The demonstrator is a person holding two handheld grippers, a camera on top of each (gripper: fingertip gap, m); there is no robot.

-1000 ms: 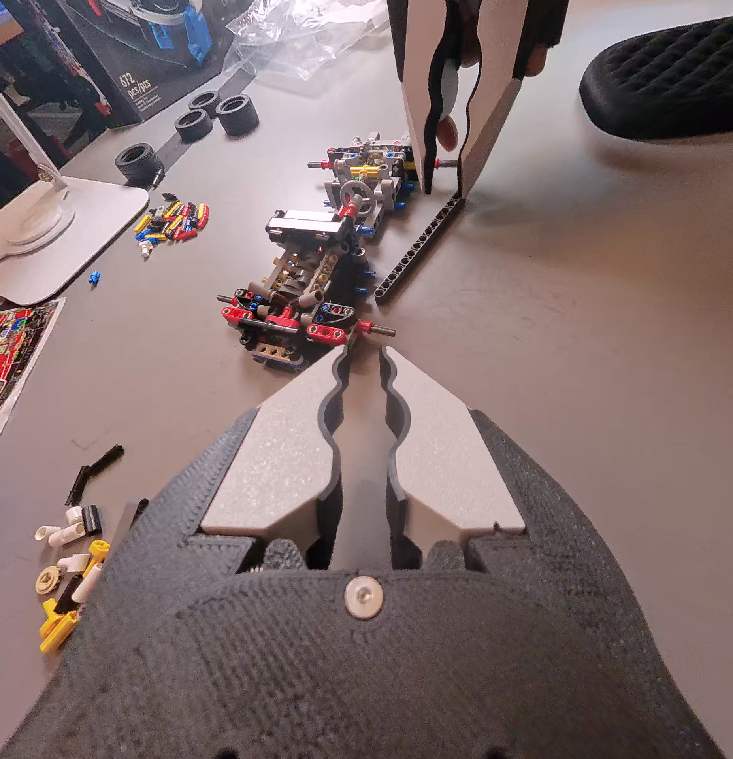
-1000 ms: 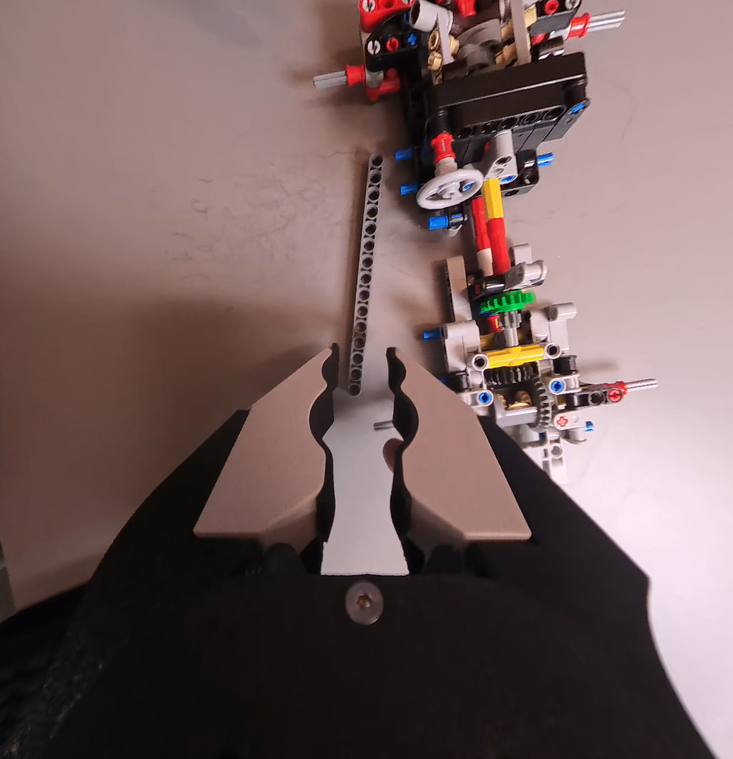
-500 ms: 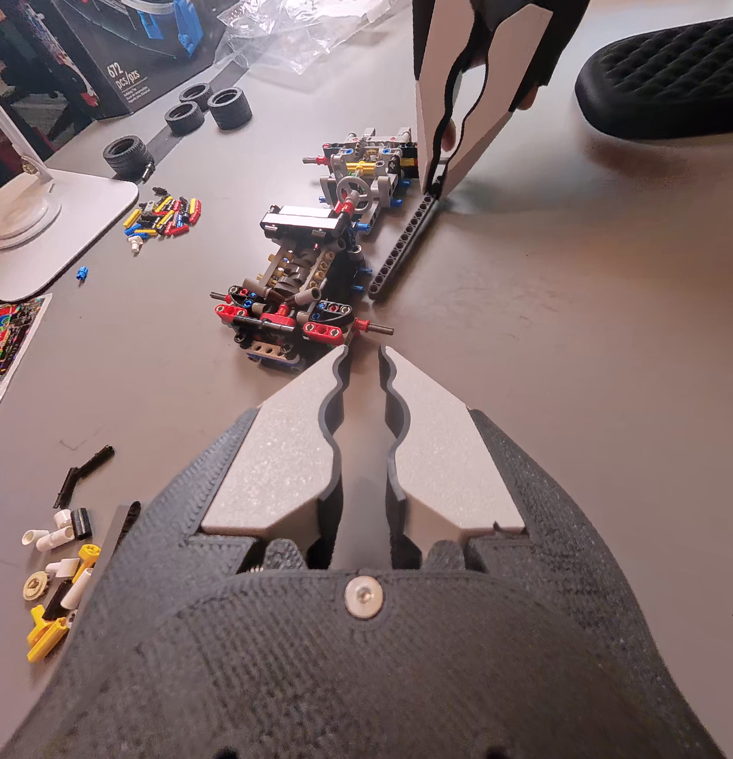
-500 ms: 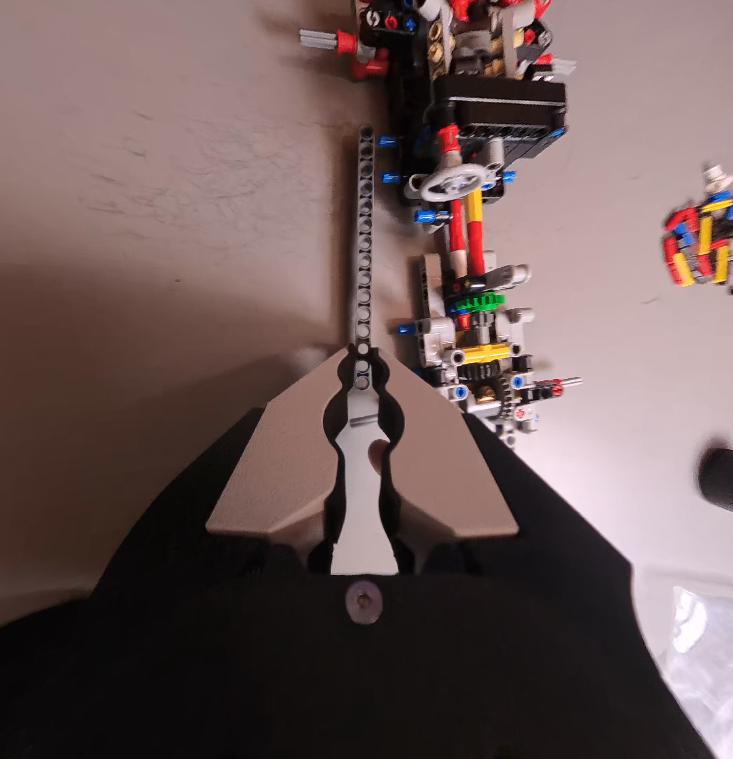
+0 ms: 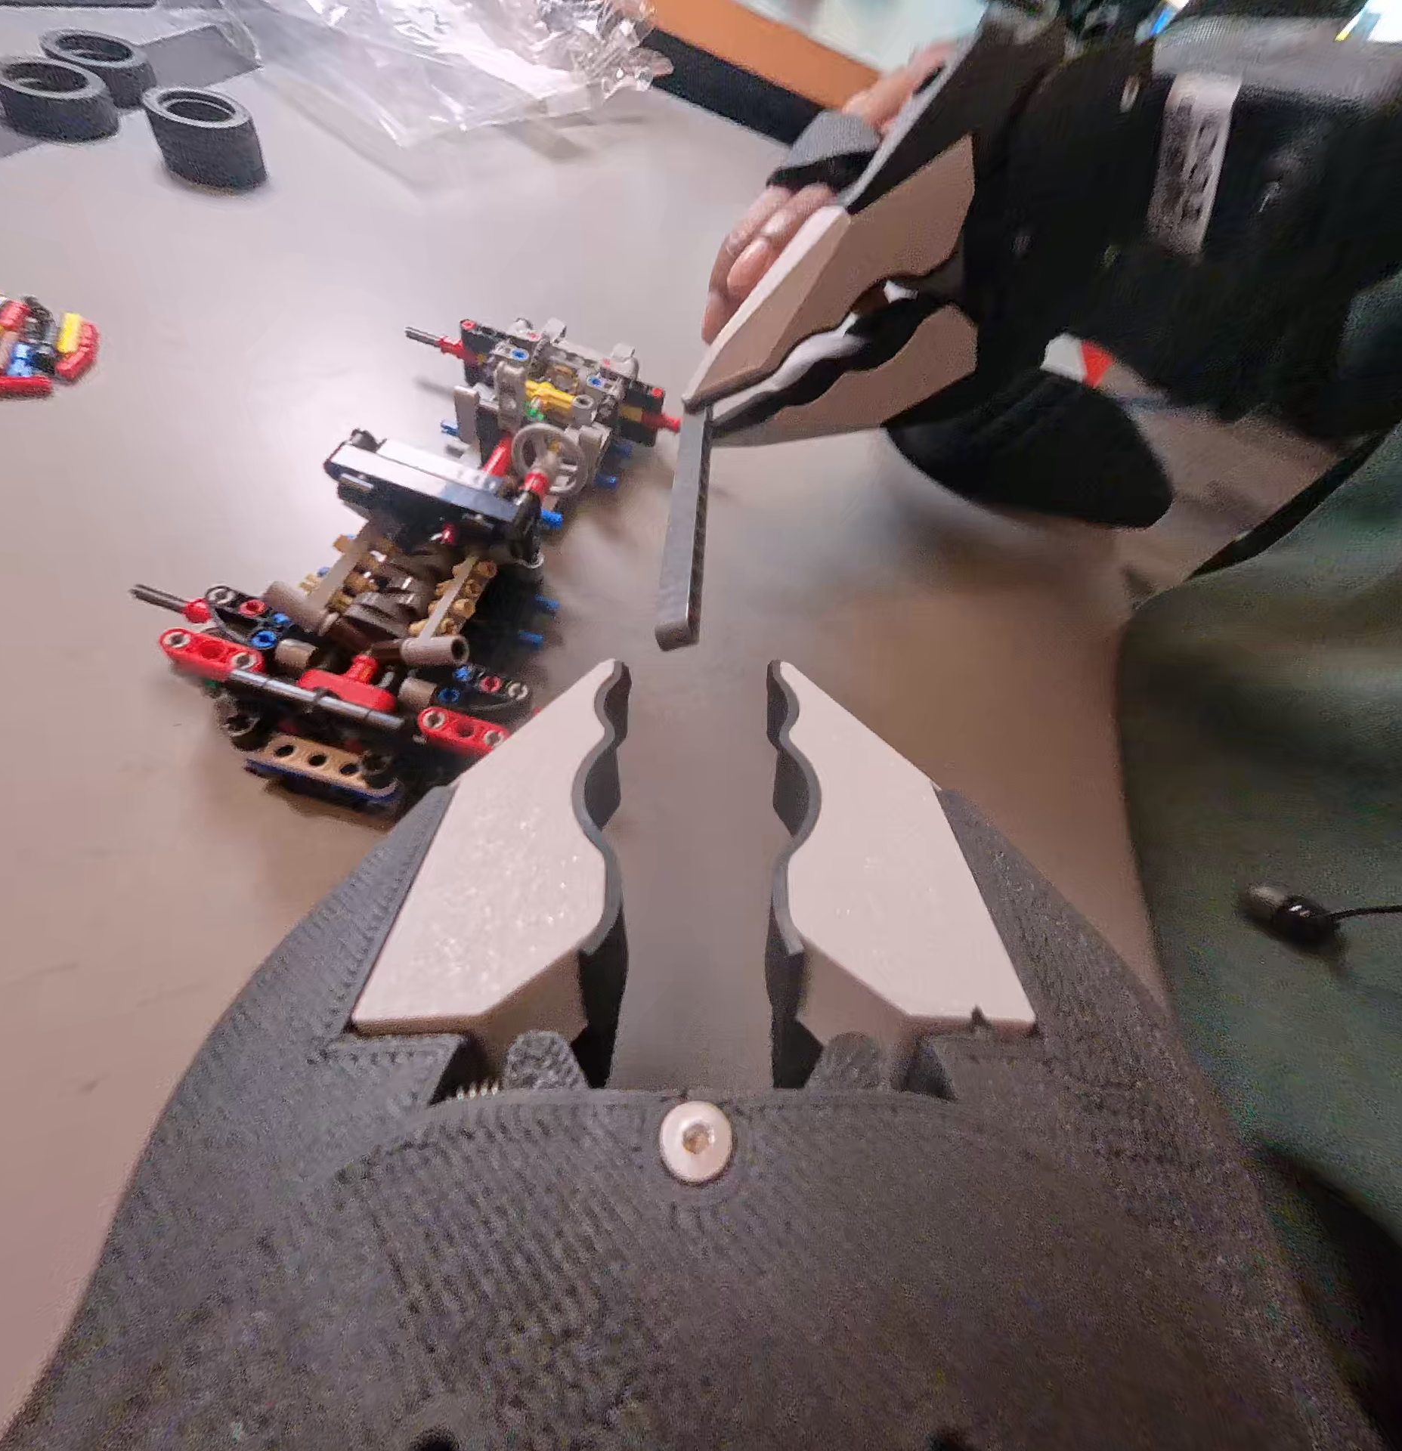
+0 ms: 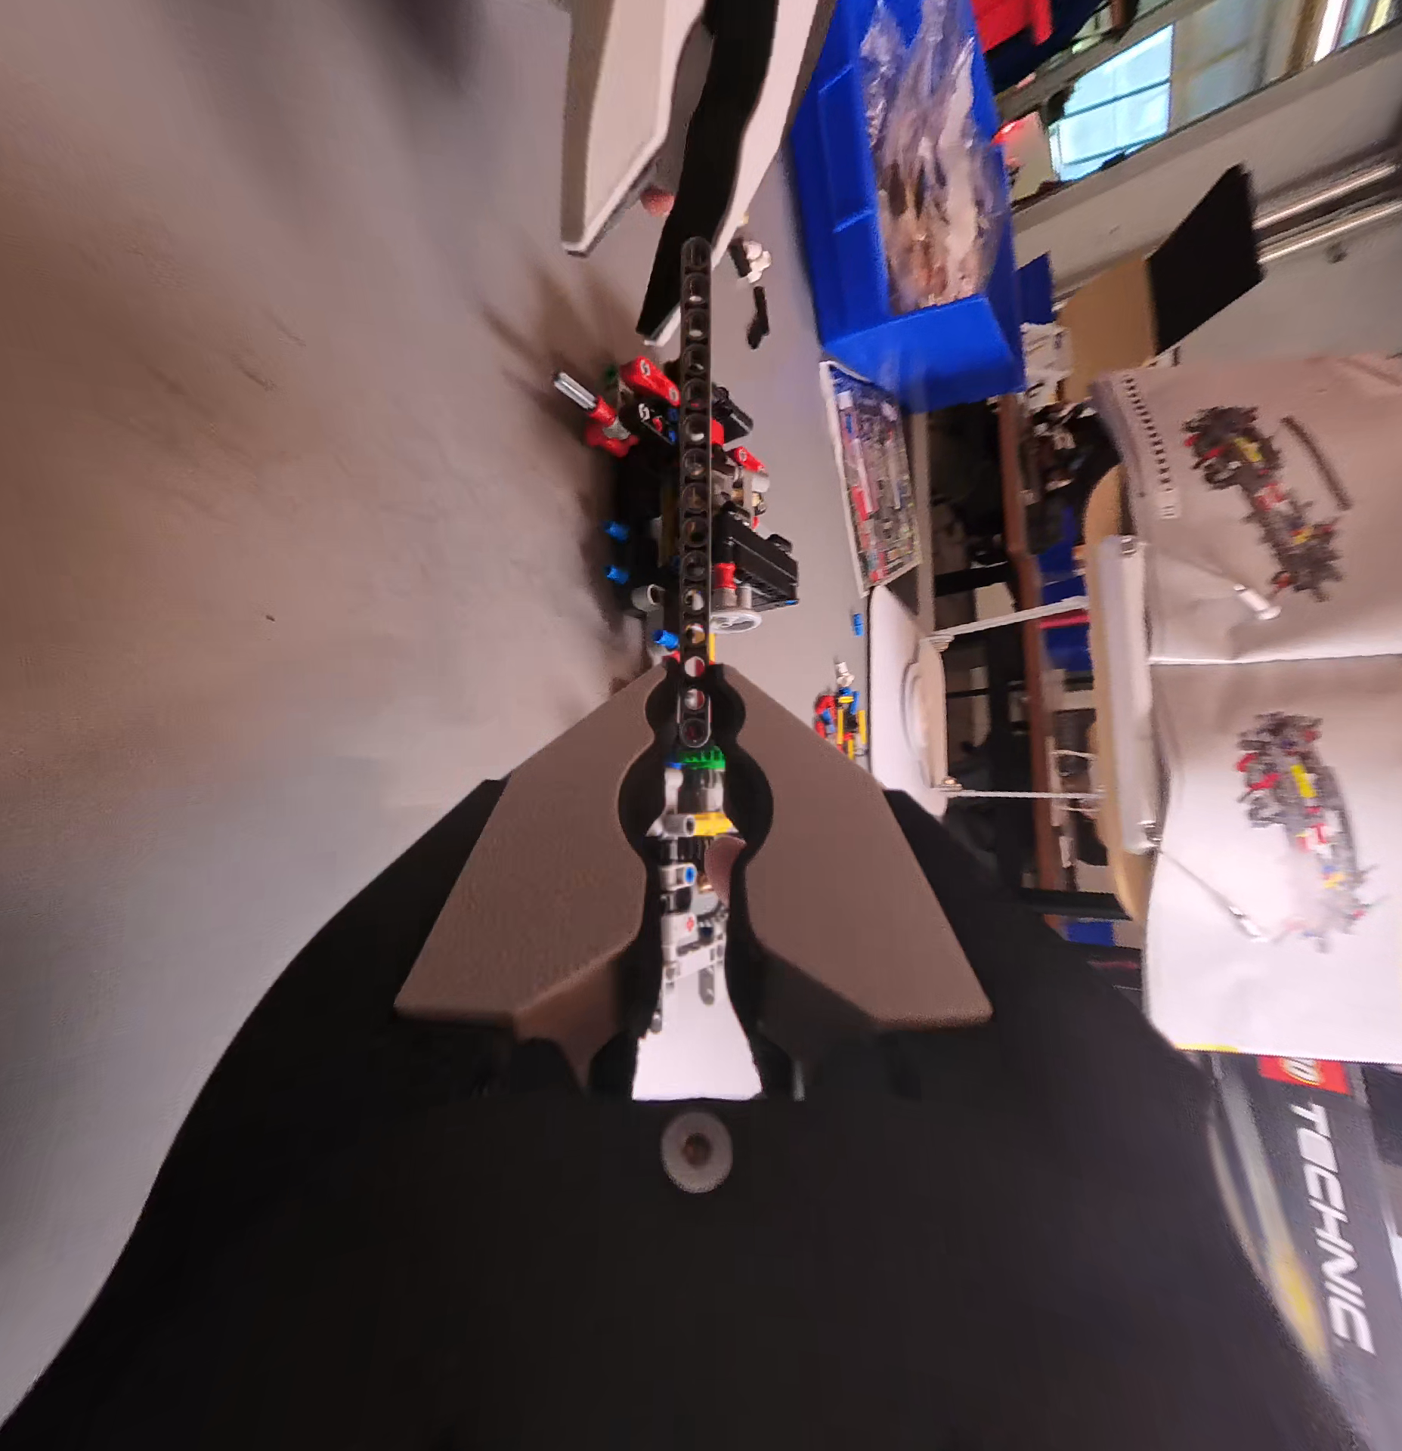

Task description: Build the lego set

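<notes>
A partly built lego car chassis [image 5: 415, 581] lies on the grey table, seen also in the right wrist view [image 6: 682, 502]. My right gripper [image 6: 693, 675] is shut on one end of a long dark grey beam with holes [image 6: 696, 440]. In the left wrist view the right gripper [image 5: 705, 408] holds that beam [image 5: 686, 534] in the air, tilted down, to the right of the chassis. My left gripper [image 5: 693, 683] is open and empty, just below the beam's free end.
Black tyres [image 5: 203, 137] and a clear plastic bag [image 5: 462, 55] lie at the back. Small loose pieces [image 5: 22, 353] lie at the left. A blue bin [image 6: 909, 212], an open instruction booklet [image 6: 1271, 707] and the set's box [image 6: 1326, 1256] show in the right wrist view.
My right gripper closed on the beam's end and lifted it off the table, turning on its side. My left gripper opened wider and moved toward the beam.
</notes>
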